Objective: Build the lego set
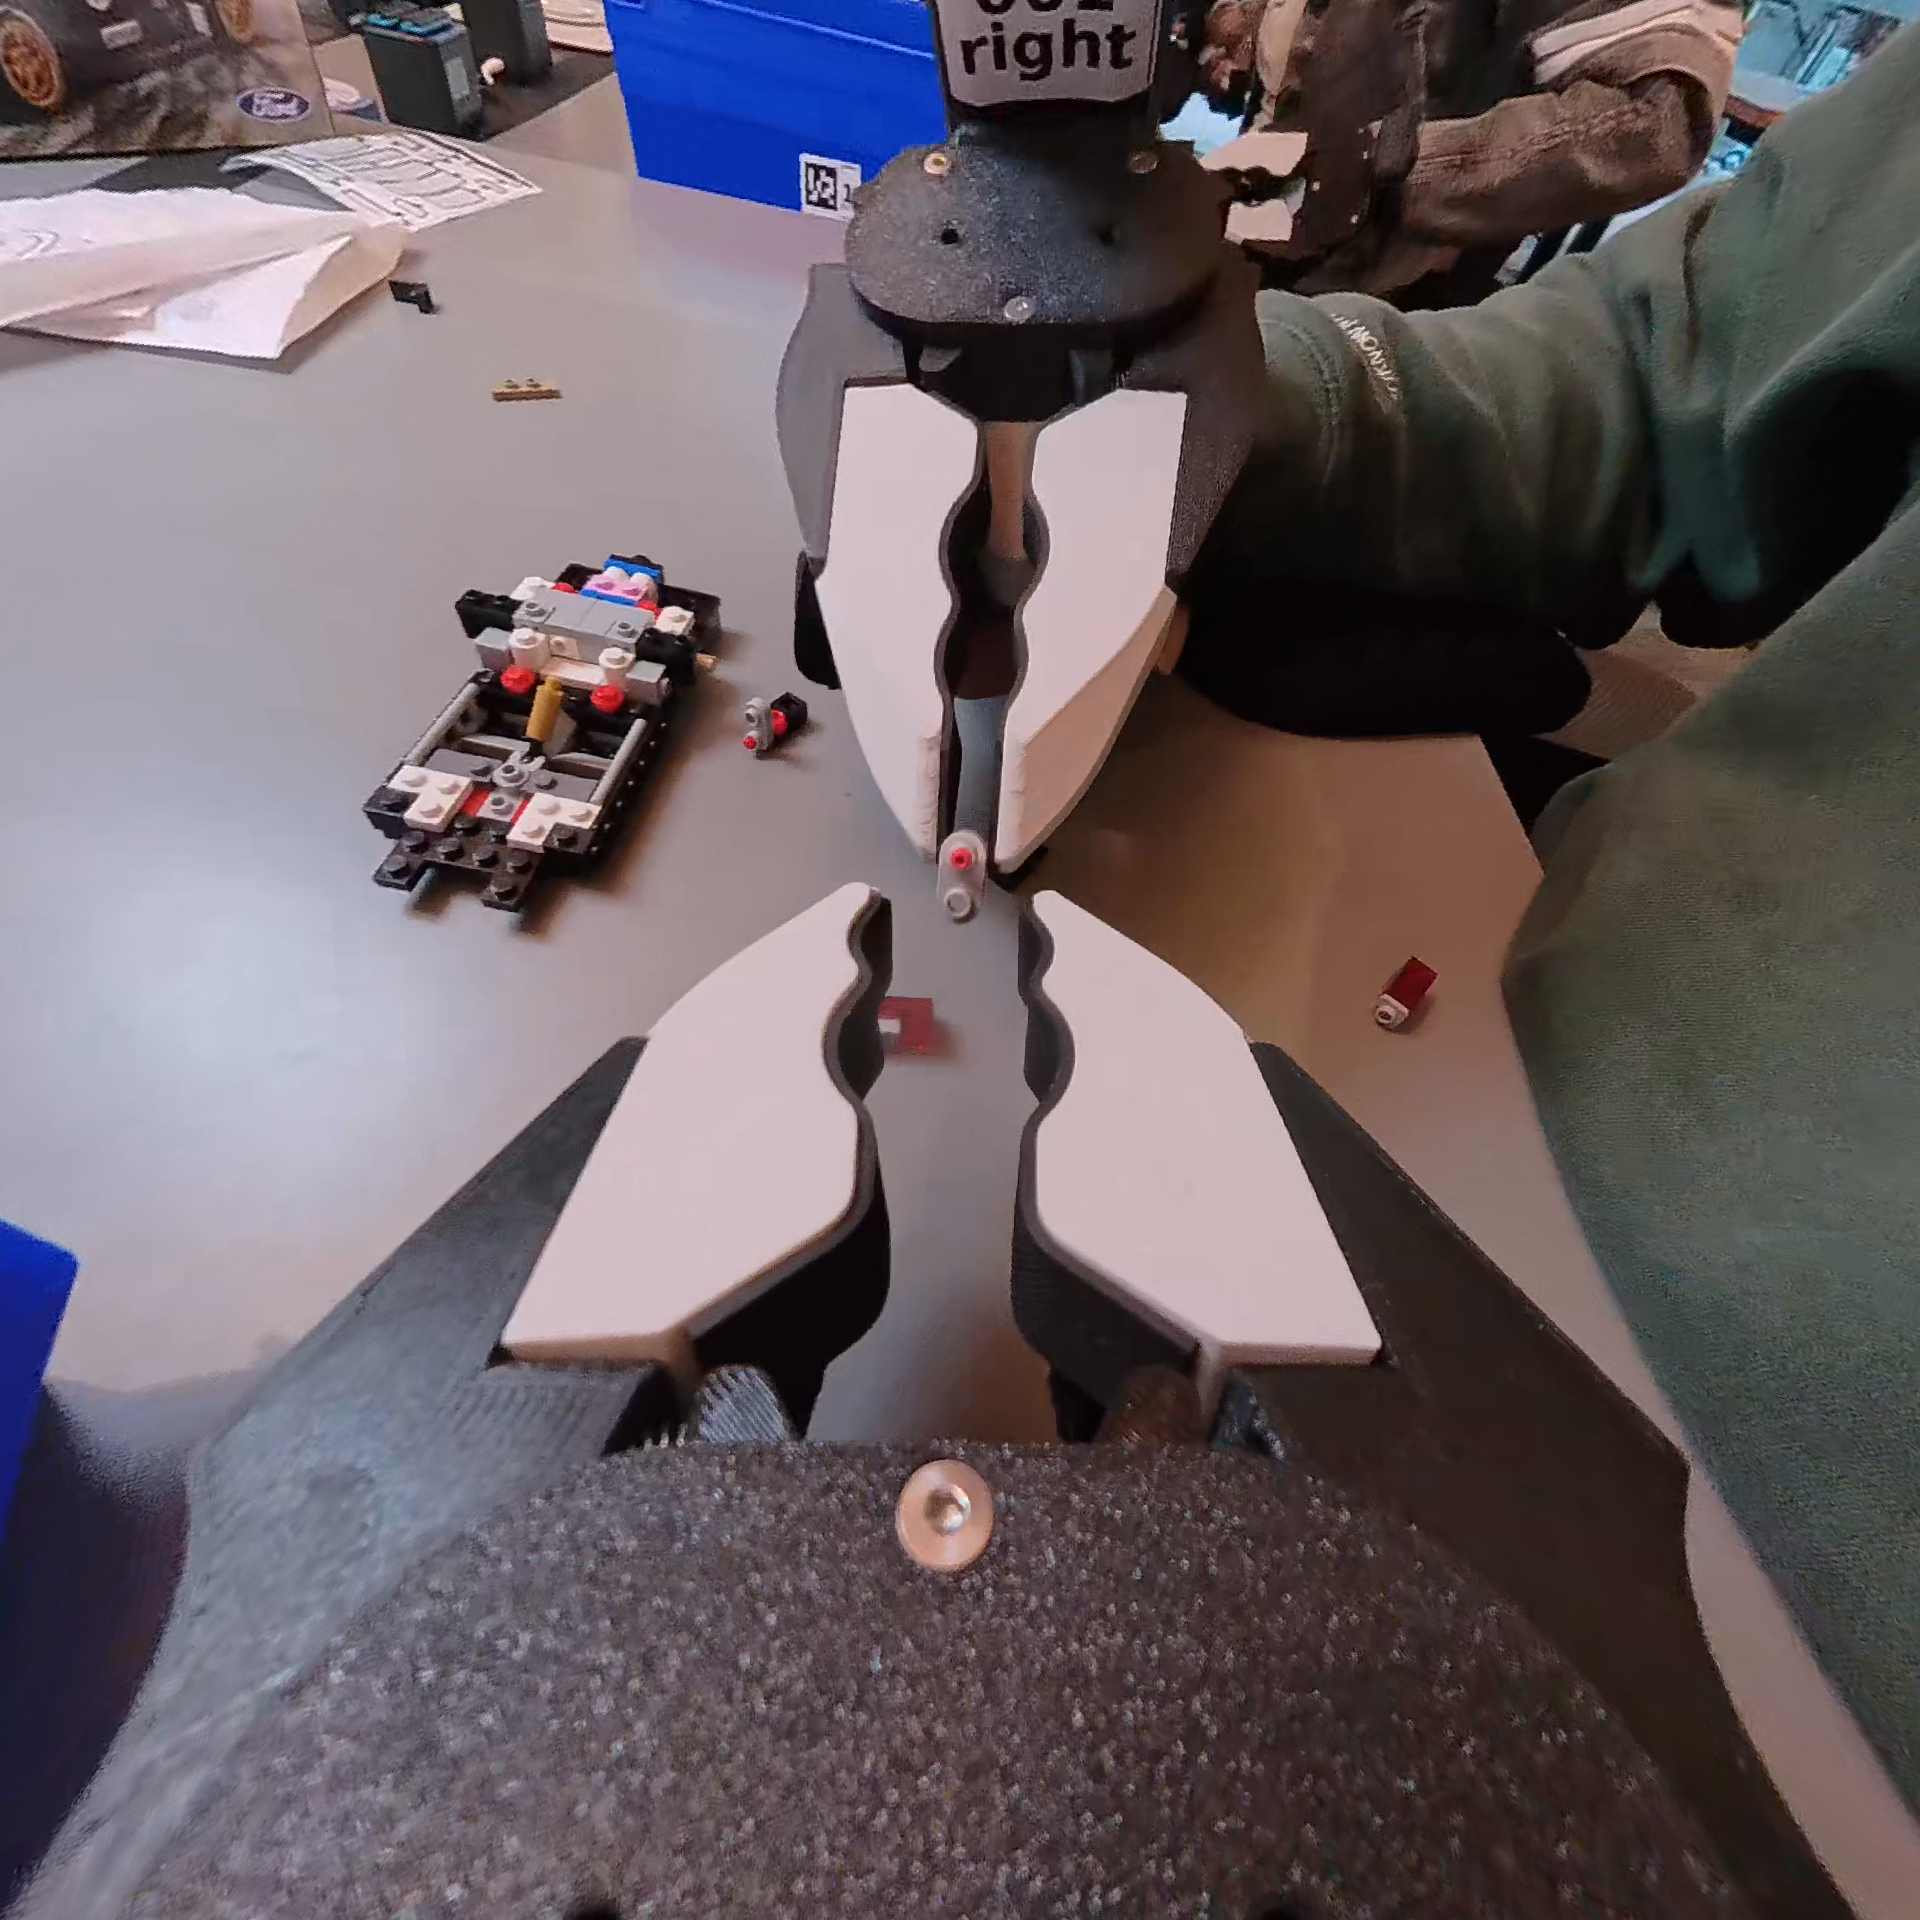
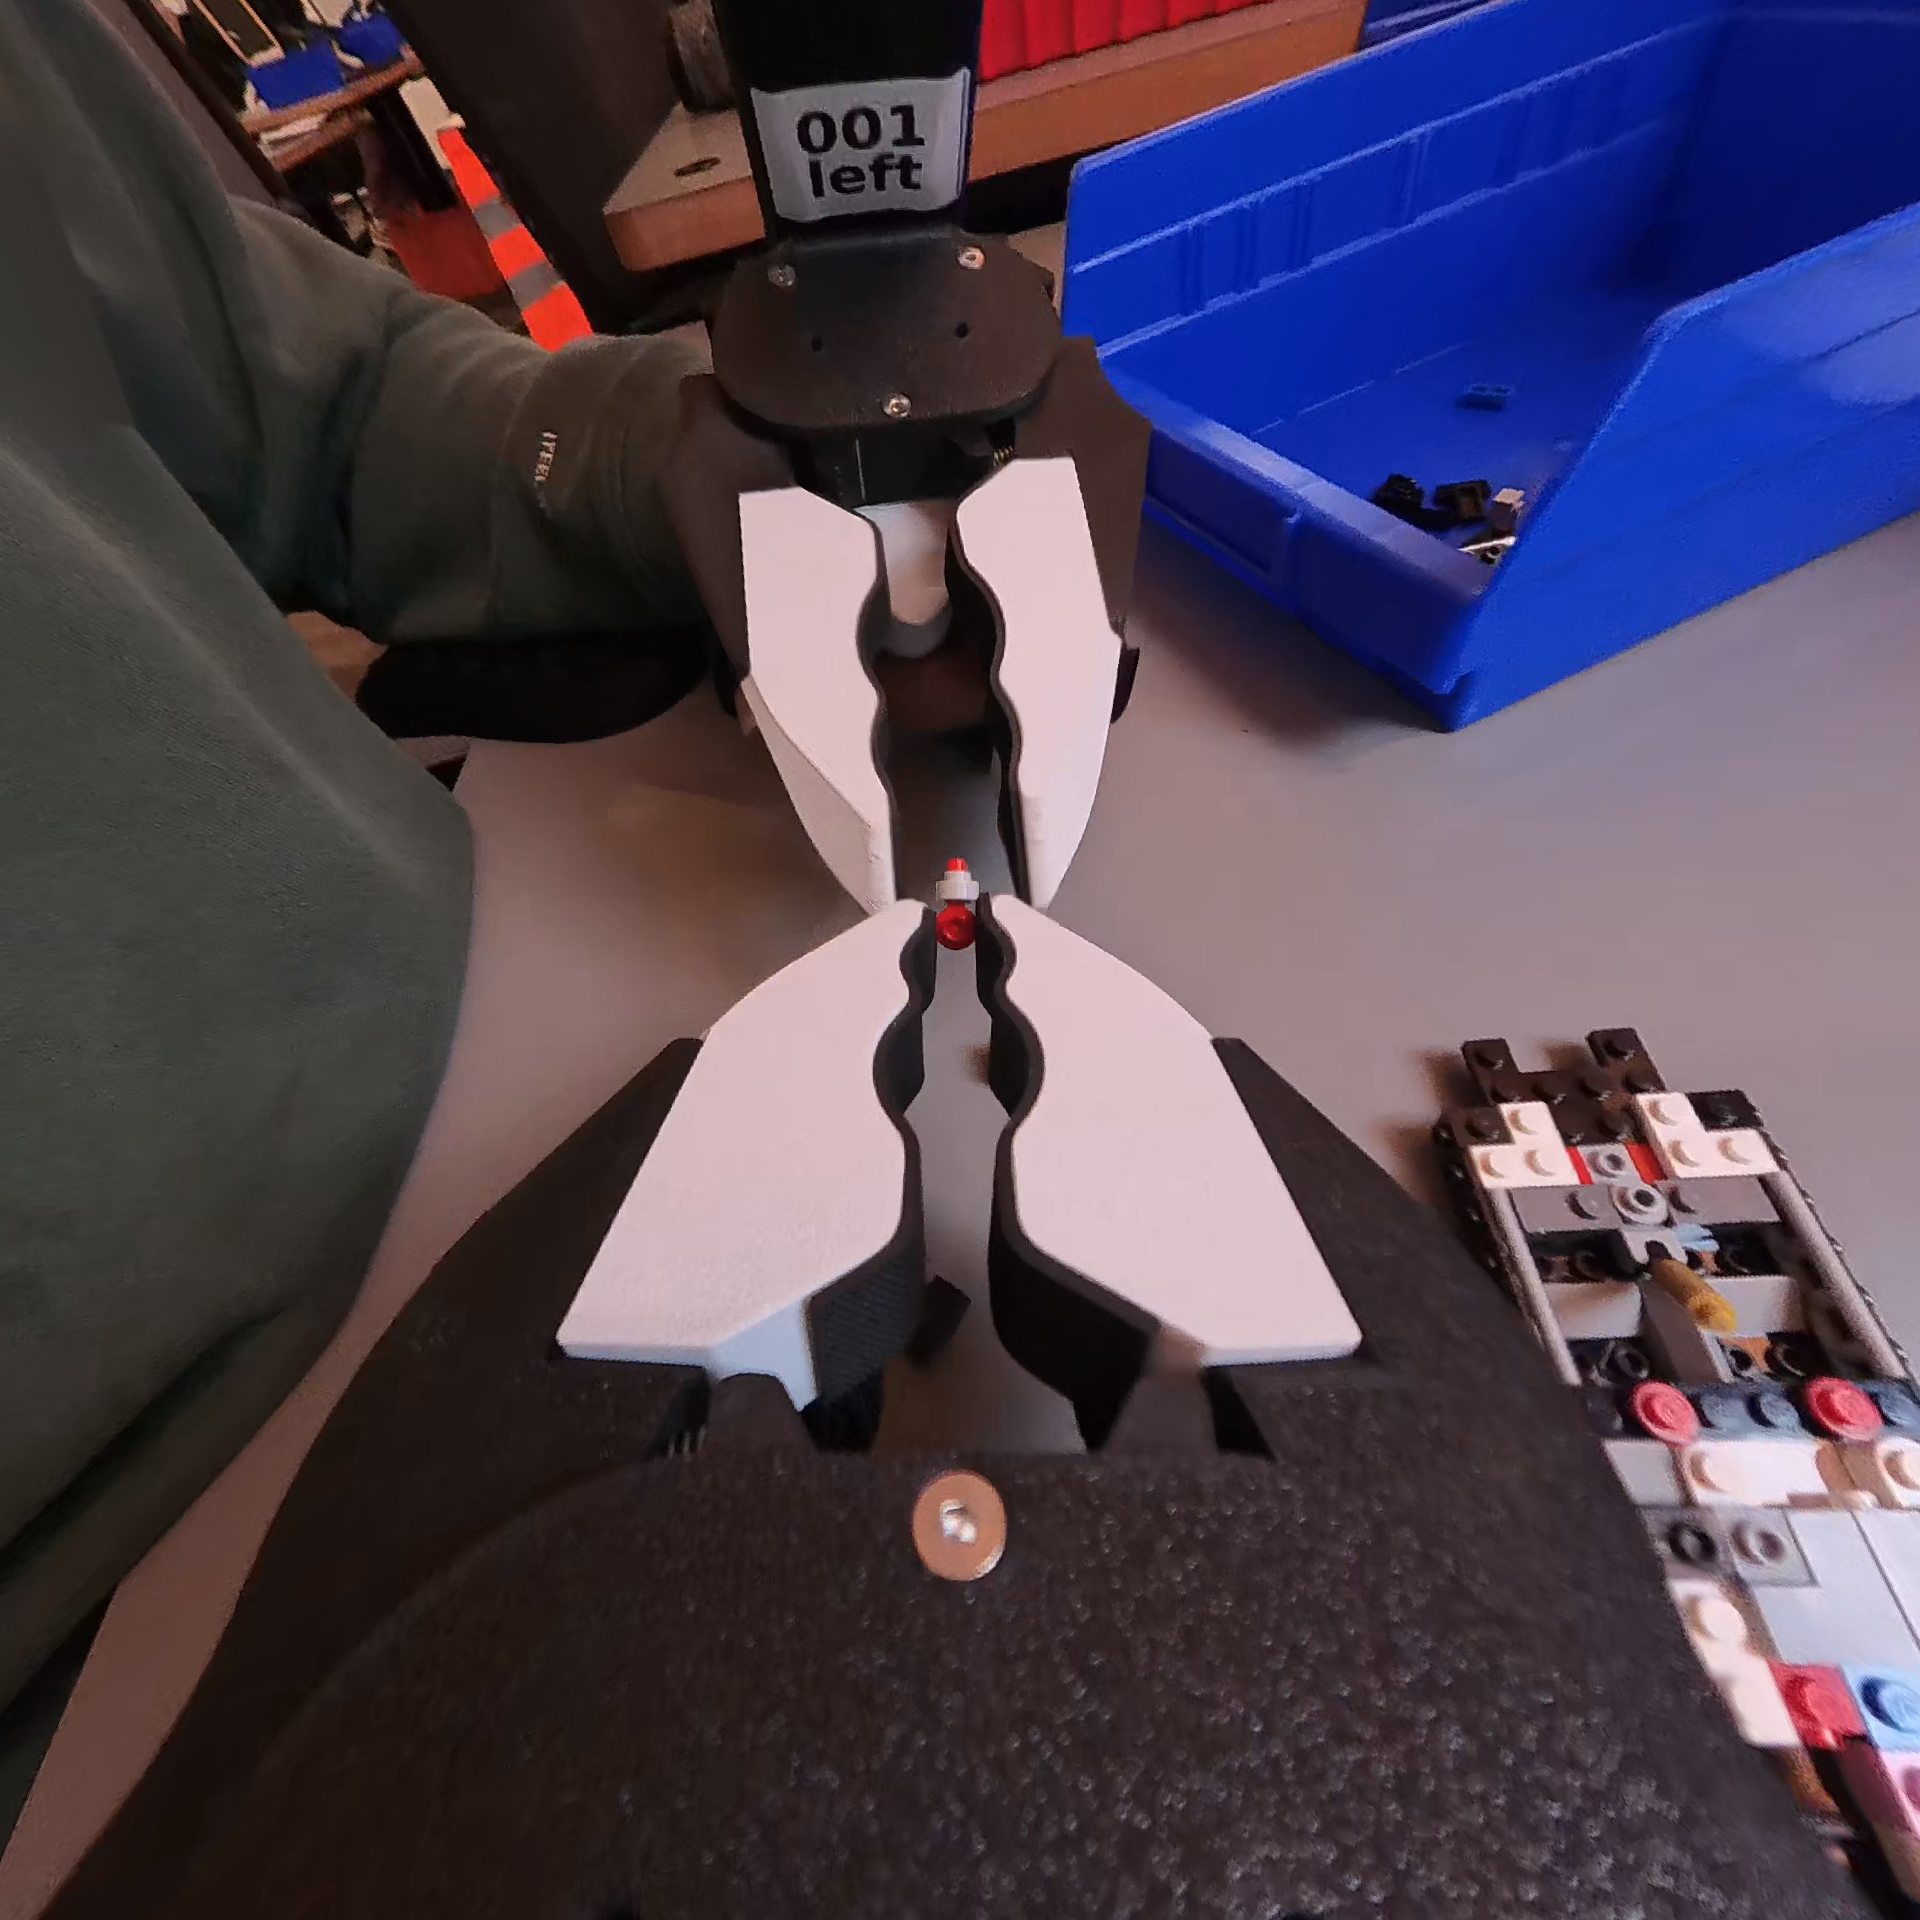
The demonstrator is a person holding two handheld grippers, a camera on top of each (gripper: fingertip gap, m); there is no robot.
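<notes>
My right gripper (image 2: pixel 954 916) is shut on a small grey piece with a red pin (image 2: pixel 954 906), held by its tips a little above the grey table (image 2: pixel 1351 883). In the left wrist view the right gripper (image 1: pixel 971 850) points toward me with that grey piece (image 1: pixel 960 878) sticking out of its tips. My left gripper (image 1: pixel 951 906) is open and empty, tip to tip with the right one, its fingertips on either side of the piece without touching it. It also shows in the right wrist view (image 2: pixel 958 888). A dark red tile (image 1: pixel 914 1029) lies on the table under the left fingers.
A partly built brick car chassis (image 1: pixel 540 727) lies on the table, also seen in the right wrist view (image 2: pixel 1683 1299). Loose pieces: a grey-black-red cluster (image 1: pixel 774 722), a red brick (image 1: pixel 1405 994), a tan plate (image 1: pixel 526 391). A blue bin (image 2: pixel 1455 416) holds small parts. White paper bags (image 1: pixel 177 270) lie far left. Green sleeves flank both grippers. Left and right tips are no more than a few centimetres apart. Left tips and right tips are each some 12 cm from the red brick (image 1: pixel 1405 994).
</notes>
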